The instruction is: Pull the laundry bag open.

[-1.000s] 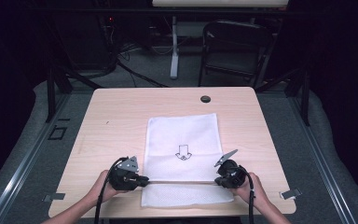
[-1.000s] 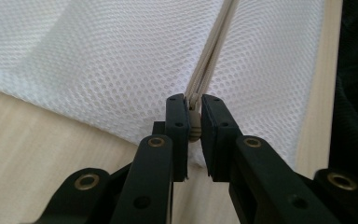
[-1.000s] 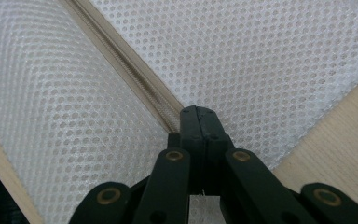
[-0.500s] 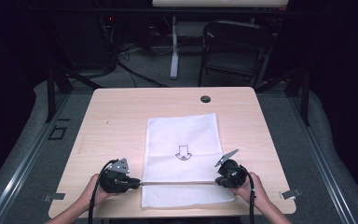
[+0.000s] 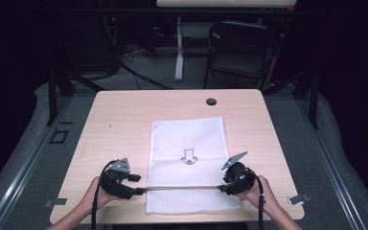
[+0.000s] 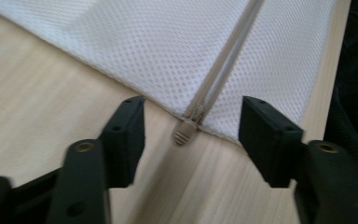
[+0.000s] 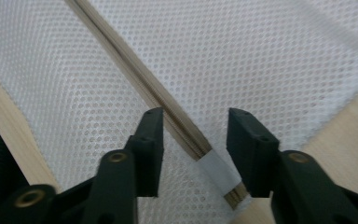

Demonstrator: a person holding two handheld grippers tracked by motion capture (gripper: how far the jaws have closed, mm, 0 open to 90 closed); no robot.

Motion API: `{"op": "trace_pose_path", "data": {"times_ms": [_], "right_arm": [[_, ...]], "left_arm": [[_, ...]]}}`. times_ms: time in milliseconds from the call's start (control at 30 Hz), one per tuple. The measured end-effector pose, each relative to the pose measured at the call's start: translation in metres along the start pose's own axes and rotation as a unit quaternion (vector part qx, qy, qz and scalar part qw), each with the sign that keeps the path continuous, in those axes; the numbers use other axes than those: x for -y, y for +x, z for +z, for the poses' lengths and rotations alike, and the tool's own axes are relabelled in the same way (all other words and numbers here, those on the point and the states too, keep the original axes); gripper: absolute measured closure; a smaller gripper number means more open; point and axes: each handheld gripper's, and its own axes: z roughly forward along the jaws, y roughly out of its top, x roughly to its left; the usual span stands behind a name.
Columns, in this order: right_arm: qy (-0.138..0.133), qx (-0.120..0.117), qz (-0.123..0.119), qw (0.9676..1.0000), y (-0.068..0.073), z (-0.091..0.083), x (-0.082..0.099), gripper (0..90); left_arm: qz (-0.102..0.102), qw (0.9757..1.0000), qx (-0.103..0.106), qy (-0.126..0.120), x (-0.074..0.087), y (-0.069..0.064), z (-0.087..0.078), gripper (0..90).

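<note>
The pale wooden rectangular table (image 5: 124, 120) carries a white mesh fabric bag (image 5: 187, 139), which lies flat near the person's edge, midway between the table's sides. A small black arrow mark (image 5: 189, 155) is printed at the bag's middle. A beige zipper (image 5: 182, 188) runs across the bag close to its near end, from one side edge to the other.

The left hand-held gripper (image 5: 136, 184) sits on the table just beside the bag's left edge, at the zipper's end. In the left gripper view its jaws have just been opening and now stand spread (image 6: 191, 135), with the small beige ribbed zipper pull (image 6: 185, 133) lying between them on the wood, touched by neither pad.

The right hand-held gripper (image 5: 224, 186) sits at the bag's right edge, at the zipper's other end. In the right gripper view its jaws have likewise just been opening and stand apart (image 7: 195, 135); the zipper's end, with a short white tab (image 7: 214, 169) on it, lies between them without contact from the pads.

A small round black disc (image 5: 211, 101) rests near the table's far edge, well apart from the bag.
</note>
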Motion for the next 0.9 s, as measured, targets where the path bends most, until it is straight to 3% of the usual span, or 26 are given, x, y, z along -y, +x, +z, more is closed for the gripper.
{"op": "trace_pose_path", "data": {"times_ms": [67, 167, 233, 400, 567, 700, 833, 900], "right_arm": [[-0.011, 0.011, 0.008, 0.9999, -0.001, -0.007, -0.001, 40.0], [-0.029, 0.034, 0.021, 0.9988, -0.004, -0.02, 0.0, 28.6], [-0.039, 0.045, 0.031, 0.9978, -0.007, -0.028, 0.001, 19.2], [-0.051, 0.084, 0.053, 0.9937, -0.013, -0.045, 0.009, 8.8], [-0.064, 0.1, 0.084, 0.9894, -0.024, -0.059, 0.027, 3.1], [-0.065, 0.112, 0.096, 0.9869, -0.03, -0.066, 0.043, 1.6], [-0.061, 0.121, 0.103, 0.9854, -0.037, -0.069, 0.058, 0.0], [-0.058, 0.127, 0.107, 0.9844, -0.04, -0.067, 0.065, 0.0]], "left_arm": [[-0.004, 0.9996, -0.027, -0.008, -0.003, -0.002, -0.007, 28.1], [-0.017, 0.9987, -0.044, -0.02, -0.007, -0.002, -0.019, 19.8], [-0.031, 0.9974, -0.06, -0.026, -0.008, -0.002, -0.026, 16.7], [-0.06, 0.9933, -0.092, -0.036, -0.007, -0.001, -0.04, 14.7], [-0.089, 0.9892, -0.109, -0.043, 0.0, 0.001, -0.047, 14.0], [-0.096, 0.9873, -0.12, -0.037, 0.006, 0.002, -0.05, 12.4], [-0.093, 0.9873, -0.124, -0.036, 0.012, 0.005, -0.052, 12.1], [-0.101, 0.9868, -0.121, -0.038, 0.016, 0.008, -0.053, 11.7]]}}
